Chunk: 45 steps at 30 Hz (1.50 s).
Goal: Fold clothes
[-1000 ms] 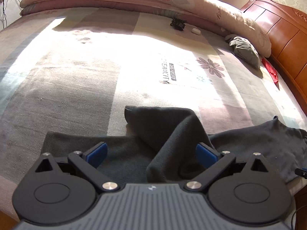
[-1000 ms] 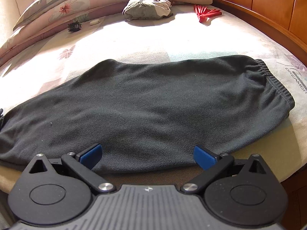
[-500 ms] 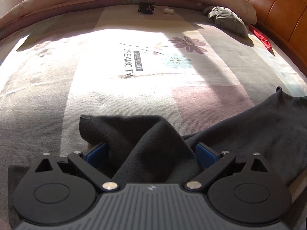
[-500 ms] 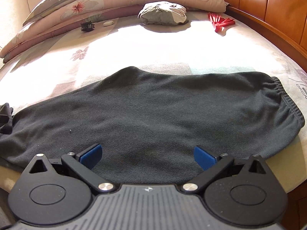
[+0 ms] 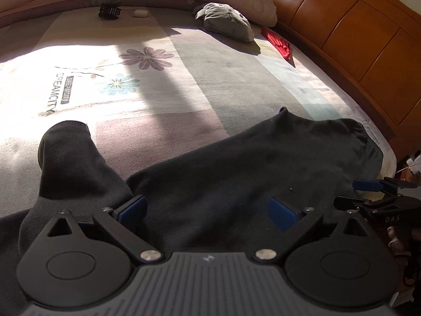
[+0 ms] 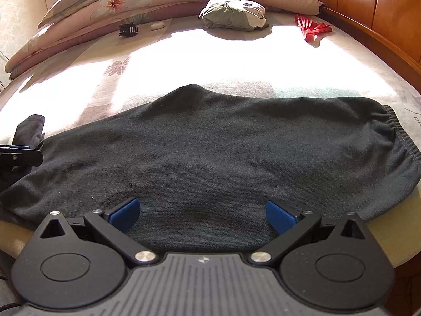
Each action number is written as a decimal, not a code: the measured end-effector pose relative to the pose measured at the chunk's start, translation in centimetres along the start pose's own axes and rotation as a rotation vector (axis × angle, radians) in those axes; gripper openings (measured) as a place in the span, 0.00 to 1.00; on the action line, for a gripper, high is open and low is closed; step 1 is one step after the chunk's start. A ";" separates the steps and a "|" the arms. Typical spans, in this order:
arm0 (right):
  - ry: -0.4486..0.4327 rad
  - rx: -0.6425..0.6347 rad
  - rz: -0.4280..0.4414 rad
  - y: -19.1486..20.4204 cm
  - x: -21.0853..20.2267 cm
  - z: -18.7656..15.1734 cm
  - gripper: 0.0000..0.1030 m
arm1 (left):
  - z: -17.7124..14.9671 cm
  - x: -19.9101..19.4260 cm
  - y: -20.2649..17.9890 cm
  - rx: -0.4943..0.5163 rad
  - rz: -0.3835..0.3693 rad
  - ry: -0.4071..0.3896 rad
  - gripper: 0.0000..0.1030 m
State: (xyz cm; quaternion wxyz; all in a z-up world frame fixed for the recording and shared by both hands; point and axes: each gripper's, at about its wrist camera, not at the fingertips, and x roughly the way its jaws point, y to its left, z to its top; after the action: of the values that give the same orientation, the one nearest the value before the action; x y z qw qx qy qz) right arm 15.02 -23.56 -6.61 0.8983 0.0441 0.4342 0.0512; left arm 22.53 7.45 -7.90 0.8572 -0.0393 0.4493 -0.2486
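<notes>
Dark grey trousers (image 6: 210,152) lie spread across the near edge of the bed, with the elastic waistband (image 6: 402,142) at the right. In the left wrist view one trouser leg (image 5: 65,152) is doubled back and stands up in a bunch at the left, its cuff on top. My left gripper (image 5: 206,210) hangs open low over the trousers (image 5: 263,158), and the bunched leg brushes its left finger (image 5: 131,209). My right gripper (image 6: 202,214) is open over the near hem, nothing between its fingers. Each gripper shows at the edge of the other's view.
A grey folded bundle (image 6: 234,13), a red fan-like object (image 6: 313,27), a black hair clip (image 6: 128,29) and a small white object (image 6: 157,25) lie near the pillows at the back. A wooden headboard (image 5: 355,39) runs along the right. The floral sheet (image 5: 131,84) lies sunlit beyond the trousers.
My left gripper has moved right along the trousers, so the bunched leg now sits at its left finger. The right gripper has edged forward and stayed open.
</notes>
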 end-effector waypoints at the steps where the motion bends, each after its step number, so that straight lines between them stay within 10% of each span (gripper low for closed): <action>1: -0.002 -0.002 0.011 0.2 -0.1 0.1 1.00 | -0.2 -0.8 0.0 0.014 0.002 -0.005 0.95; 7: -0.022 -0.053 0.069 2.4 -0.8 0.8 1.00 | -1.3 -6.5 2.9 0.064 0.135 -0.044 0.96; 13: -0.015 -0.101 0.130 5.1 -0.2 0.9 1.00 | -2.6 -8.8 10.2 -0.130 0.232 -0.050 0.95; 23: -0.001 -0.162 0.184 8.5 0.4 1.5 1.00 | -3.0 -4.1 12.5 -0.323 -0.063 0.015 0.95; 36: 0.021 -0.150 0.162 7.9 1.0 0.7 1.00 | 0.9 -1.2 3.8 -0.203 -0.268 -0.121 0.95; 45: 0.020 -0.087 0.166 5.1 0.7 -0.1 1.00 | -2.2 0.9 0.3 -0.127 -0.261 -0.016 0.95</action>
State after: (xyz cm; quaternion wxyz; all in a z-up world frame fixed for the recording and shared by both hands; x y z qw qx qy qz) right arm 15.14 -18.40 -6.60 0.8878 0.0403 0.4351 0.1447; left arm 21.36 7.66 -9.97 0.8170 -0.1535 0.4481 -0.3289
